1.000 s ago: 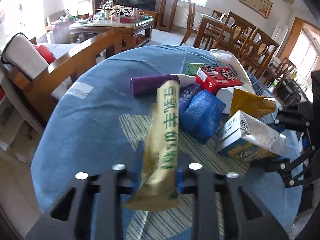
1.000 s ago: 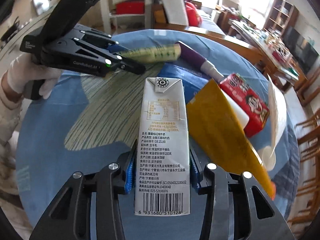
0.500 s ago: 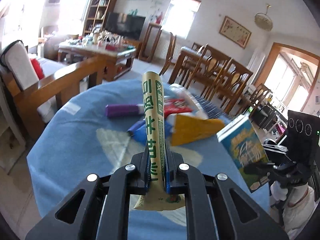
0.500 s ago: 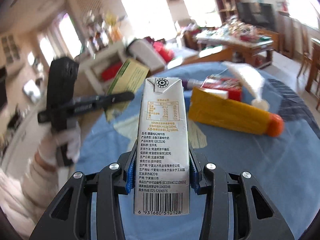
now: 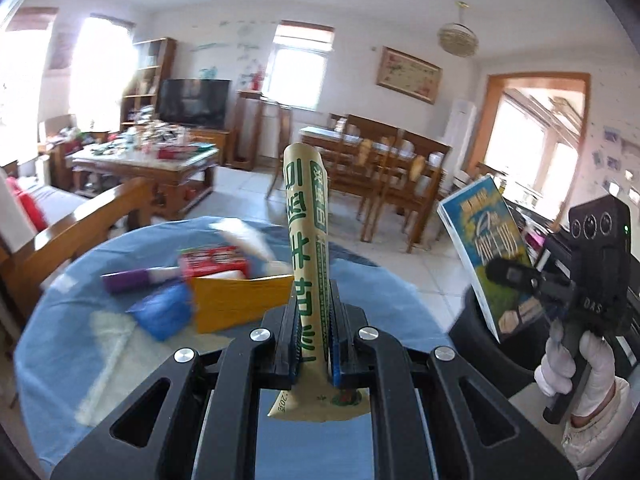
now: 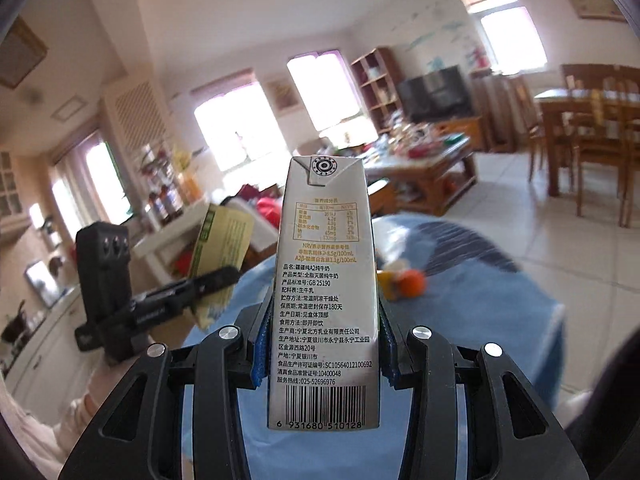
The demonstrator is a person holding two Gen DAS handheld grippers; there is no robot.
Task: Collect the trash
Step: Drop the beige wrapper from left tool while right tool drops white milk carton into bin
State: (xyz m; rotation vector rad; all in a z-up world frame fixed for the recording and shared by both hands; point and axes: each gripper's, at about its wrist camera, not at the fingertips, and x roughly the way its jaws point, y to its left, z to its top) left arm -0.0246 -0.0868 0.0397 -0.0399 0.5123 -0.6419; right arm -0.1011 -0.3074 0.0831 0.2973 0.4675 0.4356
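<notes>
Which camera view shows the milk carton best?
The right wrist view: the milk carton fills the centre, printed side sharp, held in the right tongs. The left wrist view shows it small at the right edge, tilted, blue front visible.

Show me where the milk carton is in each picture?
Left wrist view: the milk carton is at the right edge, tilted, held by the right gripper.
Right wrist view: the milk carton stands upright in the centre, clamped between the fingers.
Shared landmark: the black TV against the far wall.
</notes>
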